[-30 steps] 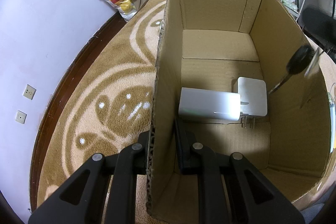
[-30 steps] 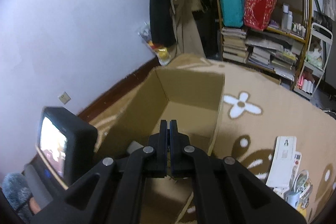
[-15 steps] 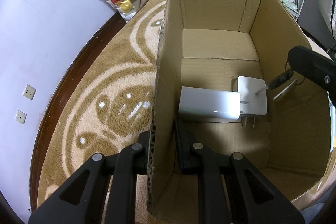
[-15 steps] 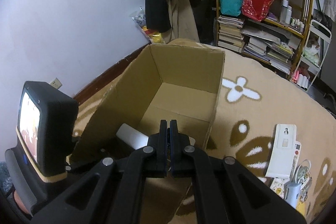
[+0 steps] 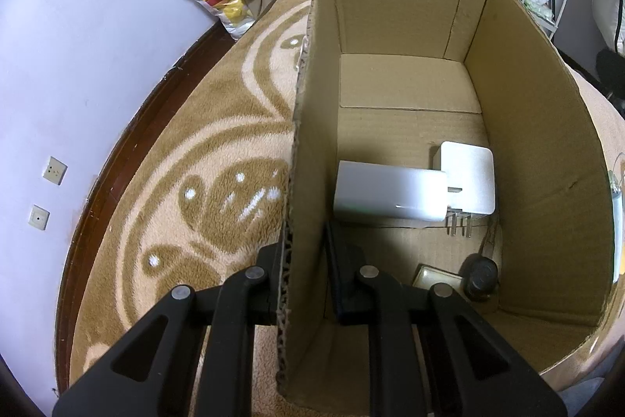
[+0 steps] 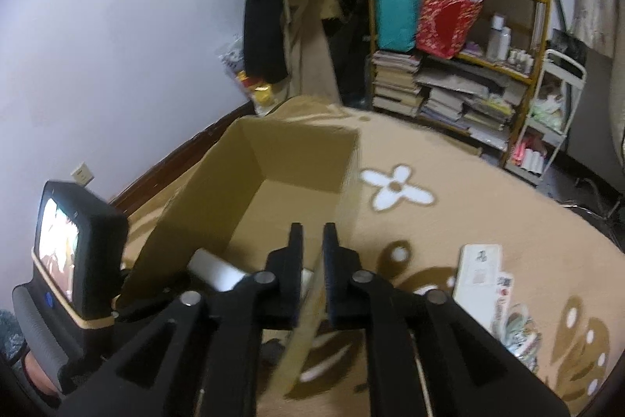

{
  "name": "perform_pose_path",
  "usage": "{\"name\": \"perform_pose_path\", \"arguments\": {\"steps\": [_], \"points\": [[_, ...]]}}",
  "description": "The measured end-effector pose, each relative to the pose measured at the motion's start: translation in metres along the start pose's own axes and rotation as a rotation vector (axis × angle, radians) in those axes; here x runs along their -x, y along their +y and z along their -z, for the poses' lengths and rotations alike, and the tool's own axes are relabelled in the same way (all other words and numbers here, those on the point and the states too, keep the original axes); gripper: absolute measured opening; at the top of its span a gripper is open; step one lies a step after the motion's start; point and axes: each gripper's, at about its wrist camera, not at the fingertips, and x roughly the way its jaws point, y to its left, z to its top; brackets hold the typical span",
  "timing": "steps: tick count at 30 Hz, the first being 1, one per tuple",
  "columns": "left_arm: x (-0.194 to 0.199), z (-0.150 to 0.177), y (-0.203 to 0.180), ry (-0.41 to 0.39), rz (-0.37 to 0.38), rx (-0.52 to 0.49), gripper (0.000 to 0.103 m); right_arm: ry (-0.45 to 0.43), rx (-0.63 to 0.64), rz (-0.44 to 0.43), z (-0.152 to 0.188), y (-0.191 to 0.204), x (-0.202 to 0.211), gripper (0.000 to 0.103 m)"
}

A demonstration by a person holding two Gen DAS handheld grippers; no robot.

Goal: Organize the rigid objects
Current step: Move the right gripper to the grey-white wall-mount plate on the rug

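An open cardboard box (image 5: 547, 159) (image 6: 242, 190) stands on the carpet. My left gripper (image 5: 306, 260) is shut on its left wall, one finger outside and one inside. On the box floor lie a white power bank (image 5: 390, 196), a white plug adapter (image 5: 468, 178) with its prongs towards me, and, in the near right corner, a black-headed key (image 5: 480, 276) beside a small yellowish tag (image 5: 433, 276). My right gripper (image 6: 313, 249) hovers over the box's right wall, its jaws opening. Only the blurred wall rim shows in the gap below them, and the pads press on nothing.
A flat white package (image 6: 478, 280) and several small items (image 6: 515, 331) lie on the carpet right of the box. A crowded shelf (image 6: 461, 73) and hanging coats (image 6: 273, 26) stand at the back. The wall with sockets (image 5: 54, 170) runs along the left.
The black-headed key, which hung in the air at the box's right side, now lies on the box floor. My right gripper's jaws have parted and it has tilted up. The left gripper stayed put.
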Motion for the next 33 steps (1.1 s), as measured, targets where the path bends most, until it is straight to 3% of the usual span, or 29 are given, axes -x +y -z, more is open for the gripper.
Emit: {"name": "perform_pose_path", "arguments": {"steps": [1,3,5,8,12,15,22,33], "points": [[0.0,0.0,0.0,0.0,0.0,0.0,0.016,-0.007,-0.008,0.012,-0.001,-0.006,0.002,0.026],[0.0,0.0,0.0,0.0,0.0,0.0,0.016,-0.015,-0.028,0.031,-0.003,-0.014,0.002,0.053],[0.0,0.0,0.0,0.0,0.0,0.0,0.016,-0.025,-0.058,0.066,-0.003,-0.024,0.002,0.065],[0.0,0.0,0.0,0.0,0.0,0.0,0.016,-0.029,-0.087,0.092,-0.005,-0.038,0.002,0.071],[0.0,0.001,0.0,-0.001,0.001,0.0,0.016,-0.042,-0.118,0.132,-0.005,-0.053,0.001,0.101],[0.0,0.002,0.0,-0.002,0.002,0.001,0.016,-0.054,-0.176,0.154,-0.004,-0.067,0.0,0.103],[-0.001,0.001,0.001,-0.002,0.002,0.003,0.016,0.016,-0.243,0.224,0.009,-0.104,-0.02,0.103],[-0.001,0.001,0.001,-0.002,0.002,0.002,0.016,0.079,-0.348,0.192,0.029,-0.134,-0.045,0.103]]}}
